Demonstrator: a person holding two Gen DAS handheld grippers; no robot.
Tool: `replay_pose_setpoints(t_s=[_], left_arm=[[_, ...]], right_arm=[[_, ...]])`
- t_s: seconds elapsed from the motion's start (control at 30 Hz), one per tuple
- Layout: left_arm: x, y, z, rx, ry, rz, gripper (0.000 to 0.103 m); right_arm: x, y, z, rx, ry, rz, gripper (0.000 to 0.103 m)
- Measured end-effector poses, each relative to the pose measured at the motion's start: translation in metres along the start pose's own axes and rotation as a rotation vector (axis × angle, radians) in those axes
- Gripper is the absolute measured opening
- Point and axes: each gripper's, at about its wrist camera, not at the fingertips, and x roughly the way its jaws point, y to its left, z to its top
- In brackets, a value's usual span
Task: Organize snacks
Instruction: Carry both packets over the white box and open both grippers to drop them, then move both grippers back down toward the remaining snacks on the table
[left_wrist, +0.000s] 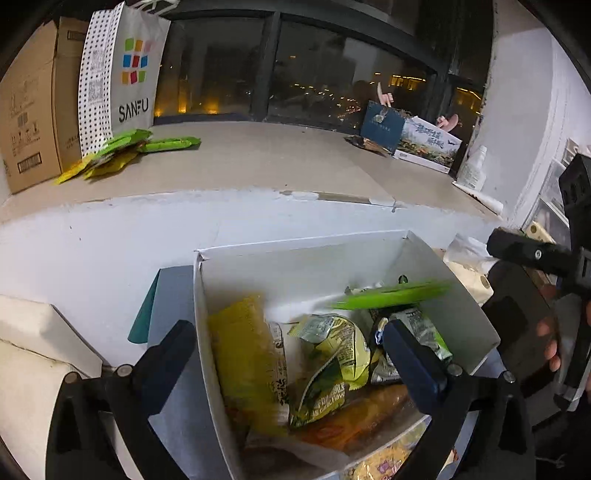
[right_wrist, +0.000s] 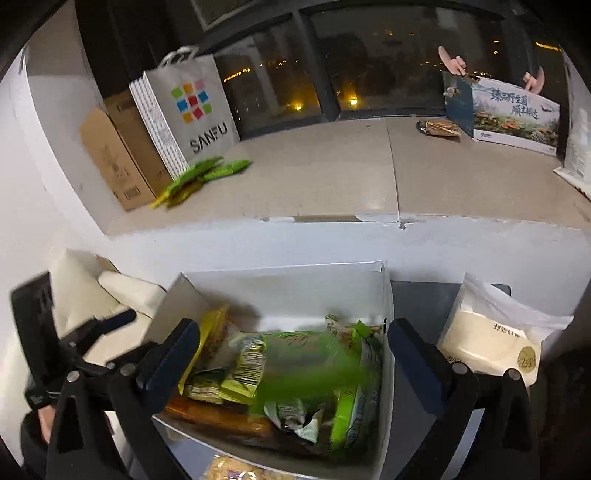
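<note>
In the left wrist view, the left gripper (left_wrist: 288, 347) is seen with its jaws spread wide and nothing between the pads, above a white cardboard box (left_wrist: 295, 254) at 6 o'clock. Snack packets are heaped in the box: a yellow packet (left_wrist: 243, 354) at its left, a crumpled green-and-yellow packet (left_wrist: 332, 354) in the middle, an orange packet (left_wrist: 369, 410) below it. A blurred green packet (left_wrist: 391, 295) is seen in the air over the box's right half, touched by neither gripper. The right gripper (left_wrist: 524, 254) is visible at 3 o'clock, with fingers of the person's hand (left_wrist: 550, 343) beneath it. On the stone window ledge (left_wrist: 280, 162), a small pile of green packets (left_wrist: 122, 151) lies at 10 o'clock, just beside a SANFU paper bag (left_wrist: 125, 70) and a brown carton (left_wrist: 29, 110).

In the right wrist view, the right gripper (right_wrist: 293, 354) is likewise wide open and empty over the same box (right_wrist: 295, 269). The blurred green packet (right_wrist: 314, 369) is smeared across the box's centre. A pack of tissues (right_wrist: 491, 347) lies just beside the box at 4 o'clock. The left gripper (right_wrist: 110, 325) is seen at 8 o'clock. At 1 o'clock a printed gift box (right_wrist: 513, 114) stands on the ledge.
</note>
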Motion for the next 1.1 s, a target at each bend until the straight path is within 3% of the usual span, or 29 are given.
replay_pose_setpoints(t_s=[0.23, 0.33, 0.4, 0.57, 0.83, 0.93, 1.1], left_arm=[[-0.046, -0.011, -0.010, 0.001, -0.063, -0.042, 0.103], [-0.076, -0.022, -0.024, 0.034, -0.111, -0.060, 0.103], [-0.094, -0.031, -0.036, 0.063, -0.139, -0.065, 0.103], [-0.140, -0.055, -0.084, 0.116, -0.210, -0.096, 0.103], [-0.168, -0.083, -0.164, 0.091, -0.168, -0.137, 0.103], [-0.172, -0.091, -0.186, 0.096, -0.152, -0.125, 0.103], [-0.175, -0.096, -0.204, 0.092, -0.128, -0.148, 0.103]], right_arm=[[-0.027, 0.013, -0.012, -0.014, -0.052, 0.039, 0.103], [-0.051, 0.023, -0.026, -0.030, -0.129, 0.094, 0.103], [-0.069, 0.033, -0.042, -0.076, -0.158, 0.122, 0.103], [-0.113, 0.051, -0.094, -0.180, -0.179, 0.097, 0.103], [-0.159, 0.062, -0.199, -0.263, -0.238, 0.022, 0.103], [-0.164, 0.064, -0.235, -0.288, -0.226, -0.022, 0.103], [-0.157, 0.056, -0.263, -0.254, -0.153, 0.004, 0.103]])
